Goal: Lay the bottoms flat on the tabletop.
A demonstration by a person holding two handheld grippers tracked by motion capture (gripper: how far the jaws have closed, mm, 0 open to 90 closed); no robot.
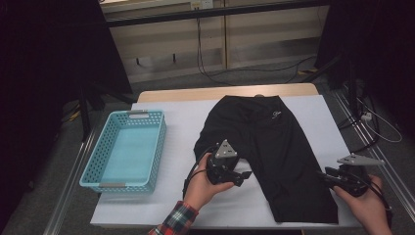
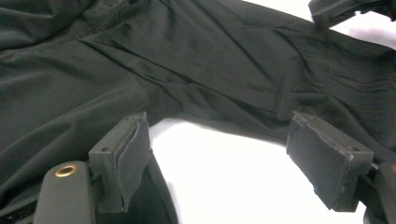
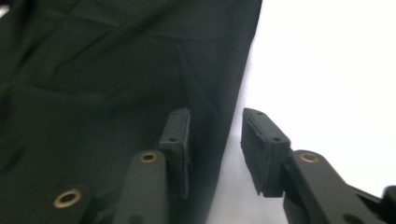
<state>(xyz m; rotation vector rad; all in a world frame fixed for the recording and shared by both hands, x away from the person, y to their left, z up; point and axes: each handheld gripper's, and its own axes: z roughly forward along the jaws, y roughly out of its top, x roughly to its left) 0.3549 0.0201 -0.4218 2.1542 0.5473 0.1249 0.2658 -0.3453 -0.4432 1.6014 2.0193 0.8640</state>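
Note:
A black pair of trousers point(image 1: 274, 142) lies flat on the white table cover point(image 1: 181, 122), waist toward the far side. My left gripper point(image 1: 243, 177) is low at the garment's near left edge, by the fork of the legs. In the left gripper view it point(image 2: 217, 149) stands open, with white cover between its jaws and the black cloth point(image 2: 187, 60) just beyond. My right gripper point(image 1: 323, 175) is at the right leg's outer edge. In its own view it point(image 3: 215, 140) is open, and the cloth's edge point(image 3: 224, 121) runs up between the jaws without being pinched.
A light blue plastic basket point(image 1: 125, 113) stands on the left of the table with nothing in it. The wooden table edge point(image 1: 220, 91) shows at the back. Cables lie on the floor beyond. My right gripper point(image 2: 345, 9) shows at the top right of the left gripper view.

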